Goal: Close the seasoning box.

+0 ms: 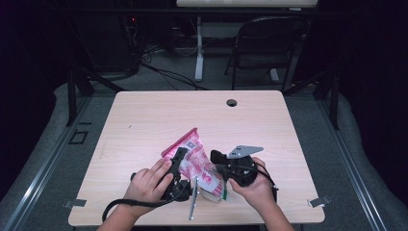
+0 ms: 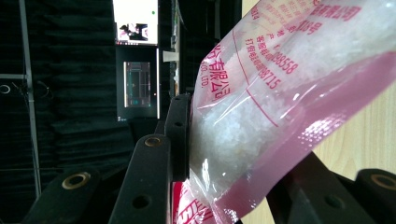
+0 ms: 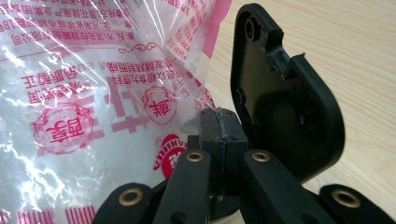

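Both my grippers, left [image 1: 179, 161] and right [image 1: 217, 161], pinch the pink bag [image 1: 195, 156], jaws closed on it above the worktop [image 1: 144, 120]; next, probably pulling it open.

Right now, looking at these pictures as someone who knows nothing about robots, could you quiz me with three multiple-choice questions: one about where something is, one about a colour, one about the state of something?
1. Where on the table does the plastic bag lie?
A. Near the person's edge, between the two hands
B. At the far edge, beside the round hole
C. On the chair behind the table

2. What colour is the bag's printing and sealed edge?
A. Green
B. Pink-red
C. Blue

3. How do the left tongs stand?
A. Lying open, apart from the bag
B. Shut on the bag
C. Shut on nothing

Answers:
1 A: the high view shows the bag between the left hand and right hand.
2 B: the lettering and edge are pink-red over white grains.
3 B: the left gripper view shows the bag pinched between the jaws.
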`<state>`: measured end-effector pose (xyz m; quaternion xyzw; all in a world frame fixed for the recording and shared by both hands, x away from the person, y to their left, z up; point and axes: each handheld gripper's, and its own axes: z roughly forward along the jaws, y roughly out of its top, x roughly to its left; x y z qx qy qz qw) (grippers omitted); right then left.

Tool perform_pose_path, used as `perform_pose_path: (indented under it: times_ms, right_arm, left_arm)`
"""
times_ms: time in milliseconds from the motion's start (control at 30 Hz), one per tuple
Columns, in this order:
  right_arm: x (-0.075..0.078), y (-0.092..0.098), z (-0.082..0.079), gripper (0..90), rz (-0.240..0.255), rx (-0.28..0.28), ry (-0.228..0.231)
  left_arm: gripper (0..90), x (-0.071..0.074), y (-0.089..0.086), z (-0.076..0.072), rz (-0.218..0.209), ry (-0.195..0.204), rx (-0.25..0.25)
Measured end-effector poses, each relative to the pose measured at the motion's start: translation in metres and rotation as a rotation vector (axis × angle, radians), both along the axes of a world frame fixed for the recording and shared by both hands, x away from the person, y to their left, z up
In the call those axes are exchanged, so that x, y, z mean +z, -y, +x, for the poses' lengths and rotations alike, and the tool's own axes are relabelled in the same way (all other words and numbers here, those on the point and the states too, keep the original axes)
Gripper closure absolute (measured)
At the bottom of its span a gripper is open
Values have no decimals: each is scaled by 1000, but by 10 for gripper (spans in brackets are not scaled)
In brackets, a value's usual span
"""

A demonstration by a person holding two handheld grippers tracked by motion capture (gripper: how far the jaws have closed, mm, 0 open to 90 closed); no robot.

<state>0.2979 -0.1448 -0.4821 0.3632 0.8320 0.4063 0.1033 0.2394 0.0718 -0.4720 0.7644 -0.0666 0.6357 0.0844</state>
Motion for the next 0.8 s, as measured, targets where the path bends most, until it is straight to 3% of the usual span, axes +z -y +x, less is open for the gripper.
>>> perform_pose_path:
  times_ms: [800]
  right_arm:
    - [0,1,0,900,1,-2,1]
  left_arm:
    - [700,2,2,-3,18,12,-8]
